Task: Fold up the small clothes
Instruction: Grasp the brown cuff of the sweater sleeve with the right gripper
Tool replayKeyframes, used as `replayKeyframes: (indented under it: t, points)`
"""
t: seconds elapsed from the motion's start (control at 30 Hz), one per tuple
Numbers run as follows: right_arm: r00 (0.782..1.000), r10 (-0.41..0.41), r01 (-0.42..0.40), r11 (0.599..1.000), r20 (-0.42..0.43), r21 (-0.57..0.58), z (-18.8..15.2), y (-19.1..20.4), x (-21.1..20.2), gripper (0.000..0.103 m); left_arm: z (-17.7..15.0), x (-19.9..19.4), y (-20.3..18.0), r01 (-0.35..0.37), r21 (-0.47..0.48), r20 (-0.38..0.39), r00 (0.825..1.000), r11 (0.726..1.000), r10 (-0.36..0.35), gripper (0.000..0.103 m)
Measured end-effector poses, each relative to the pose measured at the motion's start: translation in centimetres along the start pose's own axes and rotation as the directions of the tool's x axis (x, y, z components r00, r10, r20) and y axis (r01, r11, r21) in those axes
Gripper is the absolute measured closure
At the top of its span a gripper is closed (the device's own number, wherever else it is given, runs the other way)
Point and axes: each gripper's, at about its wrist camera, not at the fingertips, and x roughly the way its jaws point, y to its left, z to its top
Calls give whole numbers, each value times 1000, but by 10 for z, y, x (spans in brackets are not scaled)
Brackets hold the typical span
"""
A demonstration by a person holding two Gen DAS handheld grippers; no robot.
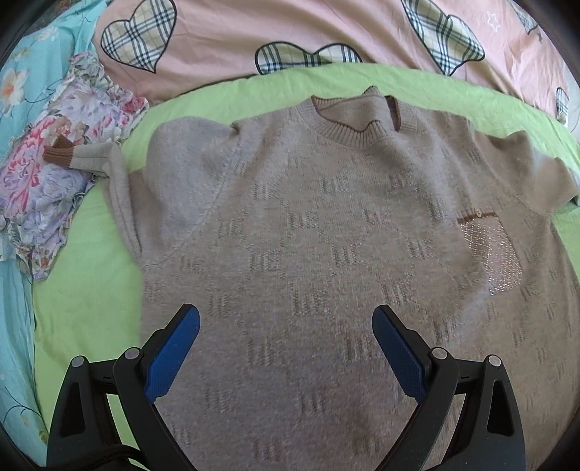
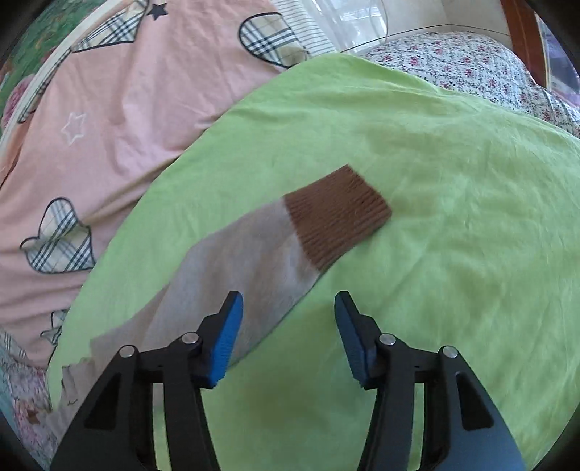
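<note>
A grey-beige knit sweater (image 1: 308,224) lies flat, front up, on a green sheet (image 1: 83,290). It has a ribbed collar (image 1: 348,134) at the far side and a sparkly chest pocket (image 1: 493,250). Its left sleeve ends in a brown cuff (image 1: 57,155) lying on a floral garment. My left gripper (image 1: 286,319) is open and empty, hovering over the sweater's lower body. In the right wrist view the other sleeve (image 2: 246,261) stretches out on the green sheet (image 2: 453,217), ending in a brown ribbed cuff (image 2: 337,213). My right gripper (image 2: 288,304) is open and empty just above that sleeve's near edge.
A floral garment (image 1: 54,174) lies crumpled at the left on a teal flowered sheet (image 1: 14,326). A pink quilt with plaid hearts (image 1: 290,32) borders the far side and also shows in the right wrist view (image 2: 108,119). A flowered pillow (image 2: 471,69) sits far right.
</note>
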Motion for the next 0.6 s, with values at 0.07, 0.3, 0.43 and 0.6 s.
replayKeyframes:
  t: [0.07,0.3,0.43,0.6]
  points:
    - [1000,-2,2,1000,2,30,8,-6,12,54,1,6,-2,-1,1,-11,1000,1000,1,6]
    - [999,22,-21,999,38,-33,12,14,7,94,3,18,-5,16,-4,-27,1000,1000,-16,6]
    - [989,149,-145,977,17,-157,-10,65,-17,95,1,15,-1,45,-23,-22,999,999,-46,6]
    - [913,387,-408,872,-130,-271,-78,163,-44,95,-5,4,10,81,-49,2,997,996,-81,6]
